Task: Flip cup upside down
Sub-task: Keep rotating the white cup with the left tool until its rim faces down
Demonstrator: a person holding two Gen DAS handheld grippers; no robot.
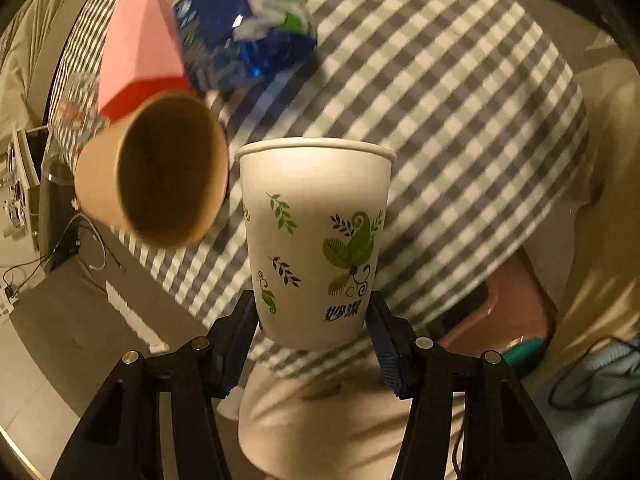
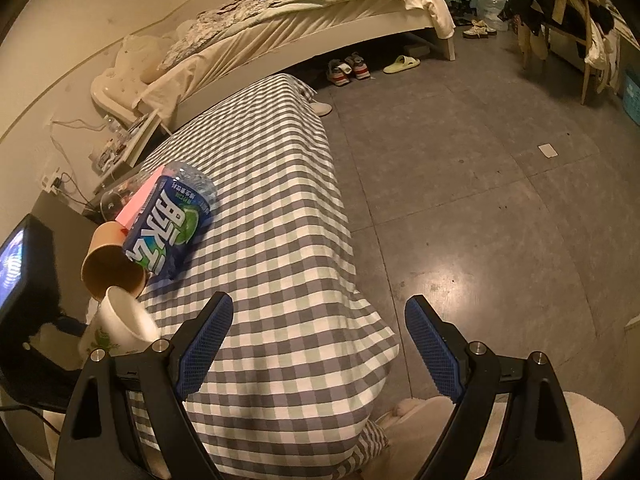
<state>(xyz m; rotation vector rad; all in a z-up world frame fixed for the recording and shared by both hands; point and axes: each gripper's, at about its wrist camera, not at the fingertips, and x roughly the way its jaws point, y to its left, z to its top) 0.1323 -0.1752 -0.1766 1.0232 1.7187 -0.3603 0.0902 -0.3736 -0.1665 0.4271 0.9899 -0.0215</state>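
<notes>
My left gripper [image 1: 311, 322] is shut on a white paper cup [image 1: 316, 236] with green leaf prints, gripping it near its base, rim pointing away from the camera, held in the air over the checkered table [image 1: 440, 100]. The same cup shows in the right wrist view [image 2: 120, 326], tilted, at the lower left. A brown paper cup [image 1: 160, 176] stands beside it on the table, mouth towards the camera; it also shows in the right wrist view [image 2: 112, 266]. My right gripper [image 2: 319, 348] is open and empty above the table's near end.
A blue snack bag [image 2: 168, 228], a pink box [image 1: 140, 52] and a plastic bottle [image 2: 192, 182] lie on the table [image 2: 280, 208] behind the brown cup. A bed [image 2: 300, 12], shoes [image 2: 346, 70] and a chair [image 2: 568, 20] are across the grey floor.
</notes>
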